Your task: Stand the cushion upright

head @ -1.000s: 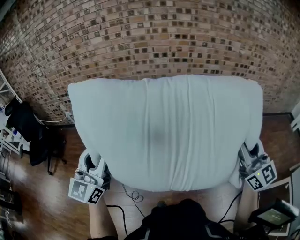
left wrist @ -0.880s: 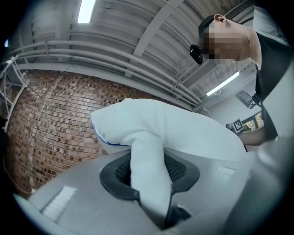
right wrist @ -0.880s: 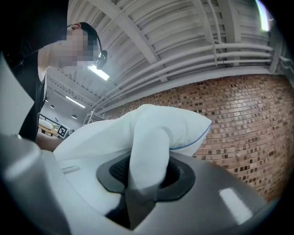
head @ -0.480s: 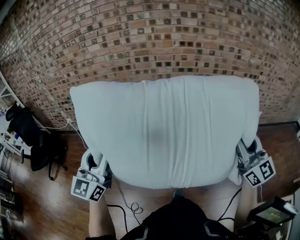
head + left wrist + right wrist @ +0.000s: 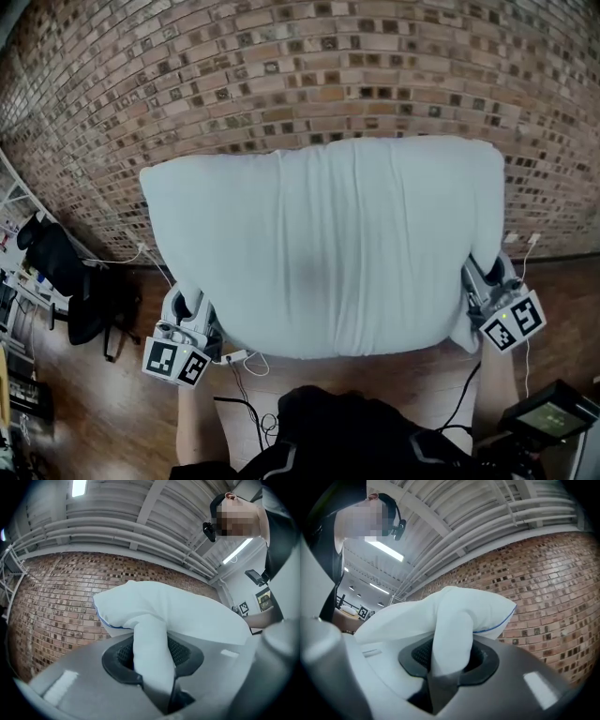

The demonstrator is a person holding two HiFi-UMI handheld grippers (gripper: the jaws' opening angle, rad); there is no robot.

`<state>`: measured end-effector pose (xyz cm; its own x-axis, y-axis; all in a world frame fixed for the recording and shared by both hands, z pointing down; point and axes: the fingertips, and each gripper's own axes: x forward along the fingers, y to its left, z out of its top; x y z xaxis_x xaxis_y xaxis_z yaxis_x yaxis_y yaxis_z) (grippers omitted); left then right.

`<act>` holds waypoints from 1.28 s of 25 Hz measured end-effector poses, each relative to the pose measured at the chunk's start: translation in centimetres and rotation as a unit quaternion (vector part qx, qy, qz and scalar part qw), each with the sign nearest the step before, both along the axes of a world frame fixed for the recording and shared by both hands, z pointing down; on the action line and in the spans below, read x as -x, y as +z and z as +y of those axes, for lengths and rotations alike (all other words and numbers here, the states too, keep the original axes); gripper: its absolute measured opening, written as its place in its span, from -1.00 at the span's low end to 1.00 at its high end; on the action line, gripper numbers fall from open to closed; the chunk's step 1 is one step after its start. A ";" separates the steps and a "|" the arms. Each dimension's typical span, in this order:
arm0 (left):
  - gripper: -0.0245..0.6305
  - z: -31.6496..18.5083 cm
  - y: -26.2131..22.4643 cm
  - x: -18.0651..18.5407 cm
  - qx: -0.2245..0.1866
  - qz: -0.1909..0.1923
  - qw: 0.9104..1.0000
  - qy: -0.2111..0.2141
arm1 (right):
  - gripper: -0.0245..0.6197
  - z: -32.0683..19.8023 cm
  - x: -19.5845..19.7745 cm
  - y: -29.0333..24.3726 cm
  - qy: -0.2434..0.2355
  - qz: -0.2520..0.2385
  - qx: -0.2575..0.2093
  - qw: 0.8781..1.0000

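A big white cushion (image 5: 323,244) hangs in the air in front of me, spread wide across the head view. My left gripper (image 5: 192,314) is shut on the cushion's lower left corner, and its own view shows a fold of white fabric (image 5: 150,653) pinched between the jaws. My right gripper (image 5: 483,286) is shut on the lower right corner; in the right gripper view the fabric (image 5: 447,644) is bunched between the black pads, with blue piping along a seam (image 5: 497,625). The cushion hides both sets of fingertips in the head view.
A brick wall (image 5: 281,84) fills the background. Below is a wooden floor (image 5: 103,403) with a white cable and plug (image 5: 239,358). Dark bags and a chair (image 5: 70,281) stand at the left. A device with a screen (image 5: 548,420) is at lower right.
Both grippers and the cushion have travelled across the room along the brick wall; the cushion's top edge sits a little higher in view. Floor cables and wall outlets have shifted in view.
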<state>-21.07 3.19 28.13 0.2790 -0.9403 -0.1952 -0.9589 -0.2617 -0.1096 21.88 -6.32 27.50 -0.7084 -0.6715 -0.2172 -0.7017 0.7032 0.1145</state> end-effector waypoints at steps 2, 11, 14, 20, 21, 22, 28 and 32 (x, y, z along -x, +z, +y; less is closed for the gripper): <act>-0.58 -1.9 0.5 0.2 0.012 0.000 1.000 0.004 | -0.56 -1.8 0.2 0.7 0.002 -0.001 0.009 1.000; -0.58 -13.9 3.4 3.1 0.037 0.012 0.999 0.025 | -0.56 -11.7 2.7 2.8 0.042 0.015 0.025 0.999; -0.58 -18.2 4.2 4.7 0.047 0.018 0.998 0.035 | -0.56 -15.1 4.2 3.2 0.057 0.023 0.035 0.998; -0.58 -25.6 6.7 8.5 0.056 0.019 0.998 0.038 | -0.56 -21.1 8.1 4.7 0.072 0.032 0.045 0.996; -0.58 -26.7 7.1 9.0 0.058 0.019 0.997 0.038 | -0.57 -21.9 8.6 5.0 0.075 0.035 0.047 0.996; -0.59 -27.7 7.4 9.4 0.060 0.020 0.997 0.038 | -0.57 -22.7 9.1 5.2 0.078 0.037 0.048 0.995; -0.59 -32.0 9.5 10.7 0.077 0.024 0.996 0.033 | -0.57 -26.9 10.6 6.6 0.089 0.058 0.056 0.993; -0.60 -33.6 9.2 10.0 0.080 0.020 0.996 0.026 | -0.57 -29.5 10.3 6.6 0.081 0.060 0.047 0.994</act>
